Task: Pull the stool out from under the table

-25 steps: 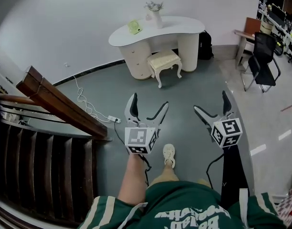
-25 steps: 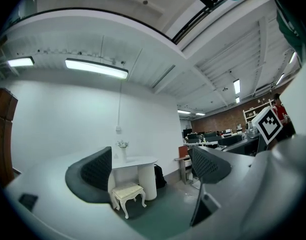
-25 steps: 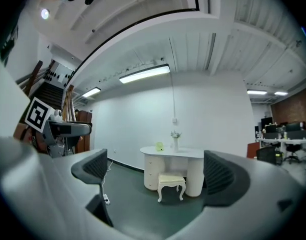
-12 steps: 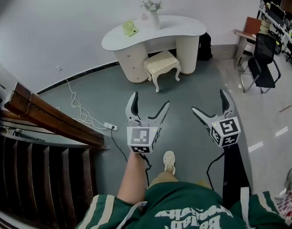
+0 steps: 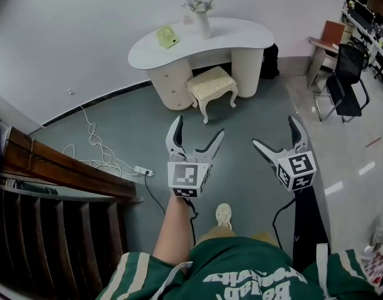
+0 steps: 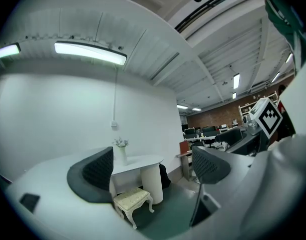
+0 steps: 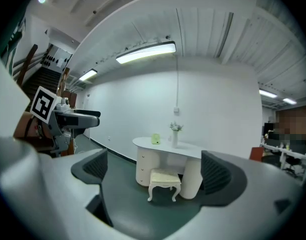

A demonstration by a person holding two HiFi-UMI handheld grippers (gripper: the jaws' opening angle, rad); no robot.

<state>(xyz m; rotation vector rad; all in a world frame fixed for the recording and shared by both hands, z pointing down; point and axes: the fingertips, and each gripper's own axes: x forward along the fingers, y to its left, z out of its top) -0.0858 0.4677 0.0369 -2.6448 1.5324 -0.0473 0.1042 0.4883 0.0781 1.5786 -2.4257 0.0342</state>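
Note:
A cream stool [image 5: 212,85] with curved white legs stands partly under the white kidney-shaped table [image 5: 197,39] by the far wall; the stool [image 6: 133,200] and the stool [image 7: 164,180] also show in both gripper views. My left gripper [image 5: 195,133] hangs open in mid-air well short of the stool, nothing between its jaws. My right gripper [image 5: 275,133] is open too, level with the left and just as far from the stool. A vase of flowers [image 5: 200,12] and a green object [image 5: 167,37] sit on the table top.
A wooden stair rail [image 5: 60,166] and steps lie at my left. A white cable with a power strip [image 5: 141,170] trails over the grey-green floor. A black office chair [image 5: 342,80] and a desk [image 5: 320,45] stand at the right. A dark bag [image 5: 269,60] sits beside the table.
The view has shifted forward and left: the table and stool sit slightly nearer and the stair rail has slid down and left. Both grippers stay open, held the same way.

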